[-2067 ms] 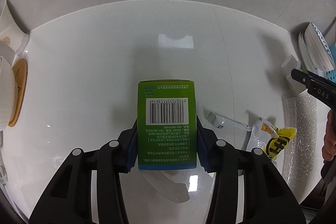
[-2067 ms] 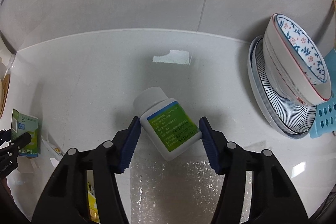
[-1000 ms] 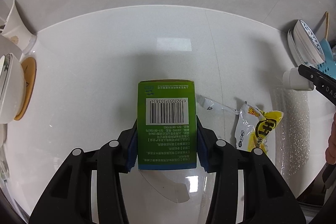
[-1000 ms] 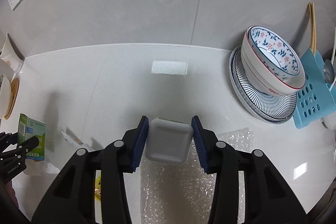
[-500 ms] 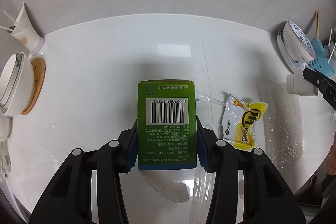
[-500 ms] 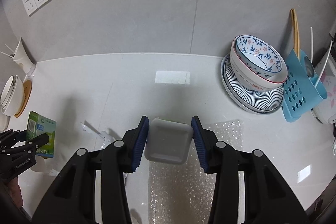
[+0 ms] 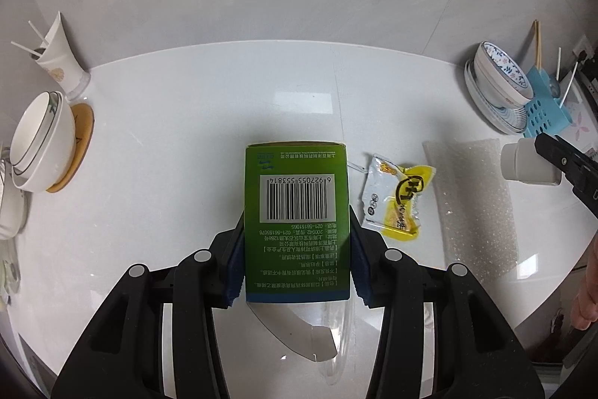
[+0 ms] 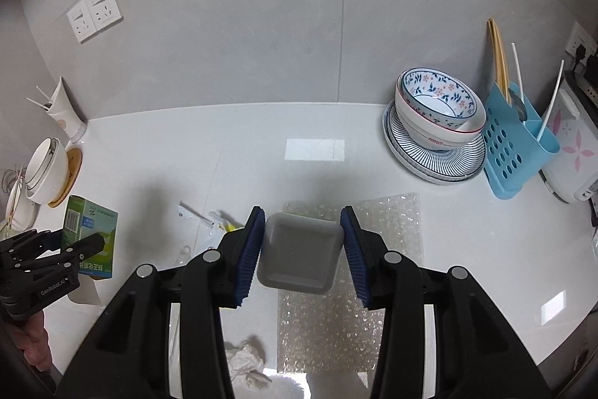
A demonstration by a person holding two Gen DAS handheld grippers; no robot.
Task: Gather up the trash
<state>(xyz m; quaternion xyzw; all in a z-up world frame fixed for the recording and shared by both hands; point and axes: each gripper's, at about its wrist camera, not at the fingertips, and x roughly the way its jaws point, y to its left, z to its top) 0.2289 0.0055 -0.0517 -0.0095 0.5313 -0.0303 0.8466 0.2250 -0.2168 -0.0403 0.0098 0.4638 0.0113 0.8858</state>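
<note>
My left gripper (image 7: pixel 297 249) is shut on a green medicine box (image 7: pixel 297 212) with a barcode, held above the white counter; the box also shows in the right wrist view (image 8: pixel 89 234). My right gripper (image 8: pixel 301 249) is shut on a white pill bottle (image 8: pixel 299 257), seen bottom-on; the bottle also shows at the right of the left wrist view (image 7: pixel 527 163). A yellow snack wrapper (image 7: pixel 400 197) lies on the counter right of the box. A bubble-wrap sheet (image 8: pixel 347 287) lies under the right gripper. A crumpled tissue (image 8: pixel 244 363) lies at the near edge.
Stacked white bowls on a coaster (image 7: pixel 41 144) and a paper cup (image 7: pixel 59 62) stand at the left. Patterned bowls on plates (image 8: pixel 437 133), a blue utensil holder (image 8: pixel 512 152) and a white appliance (image 8: pixel 572 152) stand at the right. A clear plastic piece (image 7: pixel 299 335) lies below the box.
Both grippers have risen and pulled back from the counter with their loads. The pill bottle, earlier lying between open fingers, is now gripped and turned bottom-on. More of the wall shows.
</note>
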